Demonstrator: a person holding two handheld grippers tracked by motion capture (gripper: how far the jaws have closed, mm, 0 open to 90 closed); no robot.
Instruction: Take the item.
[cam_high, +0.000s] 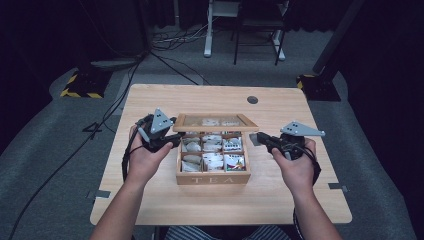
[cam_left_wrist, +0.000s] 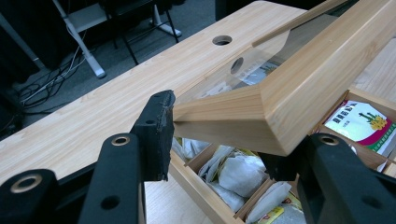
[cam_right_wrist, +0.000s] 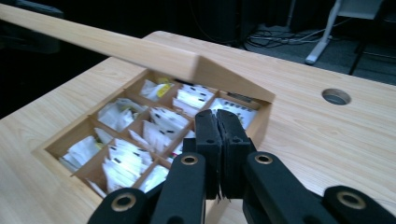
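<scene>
Left jaws: closed on the near corner of the lid (cam_left_wrist: 280, 100) of the tea box (cam_high: 213, 176); in the left gripper view one pad sits against the lid's side edge, the other comes up under the corner.
Left gripper (cam_high: 172, 139): at the box's left rear corner, held in the person's left hand (cam_high: 145, 160).
Right jaws: pressed together, nothing between them, as the right gripper view shows.
Right gripper (cam_high: 256, 138): just beside the box's right wall, not touching it as far as I can tell; right hand (cam_high: 296, 167) behind it.
Lid: wooden frame with a clear pane, hinged at the back, raised at an angle above the box, resting on the left jaws' grip.
Box: middle of the table (cam_high: 150, 105), six compartments, tea bags (cam_right_wrist: 121, 161) in all of them, mostly white sachets.
Writing: "TEA" on the box front, high view; one packet (cam_left_wrist: 357, 122) with red and green print, characters too small to read.
Progress: lid already lifted, likely not fully back; no bag taken yet, judging by the bare right jaws.
Left to do: probably hold or tip the lid open, then bring the right jaws in over a compartment.
</scene>
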